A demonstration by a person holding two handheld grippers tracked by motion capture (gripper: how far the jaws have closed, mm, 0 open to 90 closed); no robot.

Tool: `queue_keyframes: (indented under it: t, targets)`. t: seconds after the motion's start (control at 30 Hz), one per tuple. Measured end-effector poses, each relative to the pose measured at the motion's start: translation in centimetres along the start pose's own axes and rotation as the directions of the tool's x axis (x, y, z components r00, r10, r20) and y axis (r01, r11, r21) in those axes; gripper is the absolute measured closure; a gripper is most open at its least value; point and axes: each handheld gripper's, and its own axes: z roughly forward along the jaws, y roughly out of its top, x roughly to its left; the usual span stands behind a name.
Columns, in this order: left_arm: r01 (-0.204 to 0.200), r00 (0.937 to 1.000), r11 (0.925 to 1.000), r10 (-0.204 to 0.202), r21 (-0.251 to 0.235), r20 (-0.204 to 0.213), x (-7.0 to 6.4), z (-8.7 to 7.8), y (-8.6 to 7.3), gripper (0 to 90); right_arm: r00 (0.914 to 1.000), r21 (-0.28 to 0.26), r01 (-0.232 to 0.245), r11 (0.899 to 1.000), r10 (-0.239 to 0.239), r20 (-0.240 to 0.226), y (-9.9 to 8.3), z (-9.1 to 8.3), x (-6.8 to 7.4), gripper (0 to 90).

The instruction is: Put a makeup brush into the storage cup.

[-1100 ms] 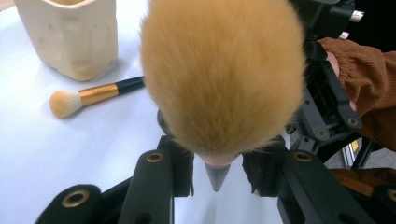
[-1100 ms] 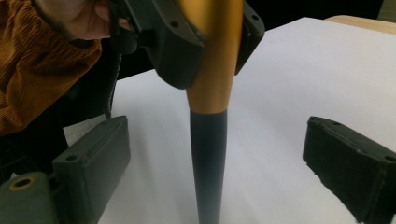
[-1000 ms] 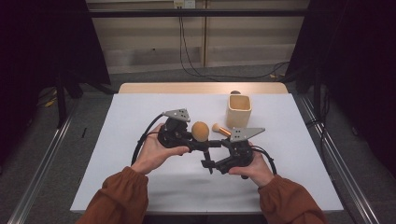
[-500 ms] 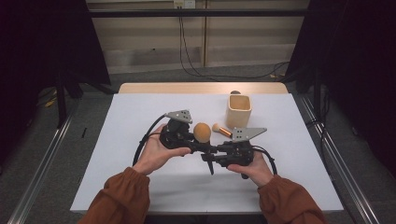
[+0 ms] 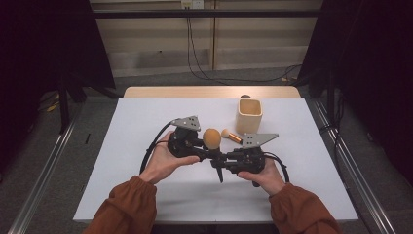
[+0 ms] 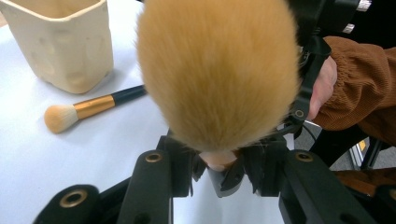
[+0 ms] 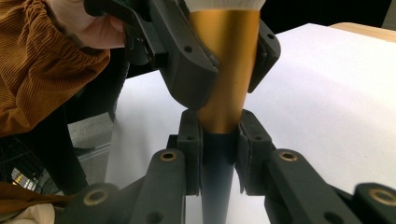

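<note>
On the tabletop (image 5: 146,126), the cup (image 5: 249,115) stands at about one o'clock from the big brush (image 5: 212,138). Both the left gripper (image 5: 207,152) and right gripper (image 5: 217,159) have jaws clamped on its upright handle (bristles on top).

The fluffy orange-bristled brush head (image 6: 217,70) hides the left tongs' (image 6: 219,170) grip. In the right gripper view, the gold-and-black brush handle (image 7: 224,93) is cut off by the top and bottom edges.

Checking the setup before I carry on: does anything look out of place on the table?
Only a small brush lying loose on the table beside the cup. The large brush is clamped by both the left gripper and the right gripper.
</note>
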Motion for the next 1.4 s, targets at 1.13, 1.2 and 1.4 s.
queue_keyframes:
  t: [1.13,1.2,1.4]
  targets:
    - [0.075,0.9927,0.9928,-0.083,-0.093,-0.087,0.7,-1.4,-2.1,22.0,0.998,-0.019,-0.021,1.0,0.022,0.06,-0.1,-0.9,-0.9,75.0]
    - [0.072,0.9909,0.9927,-0.082,-0.096,-0.106,0.8,-1.5,-2.5,19.2,0.9976,-0.021,-0.024,0.999,0.026,0.065,-0.1,-0.9,-0.9,75.0]
    - [0.085,0.9853,0.9896,-0.101,-0.115,-0.137,1.0,-1.9,-3.4,12.2,0.9964,-0.025,-0.027,0.999,0.029,0.079,-0.1,-1.2,-1.1,75.0]
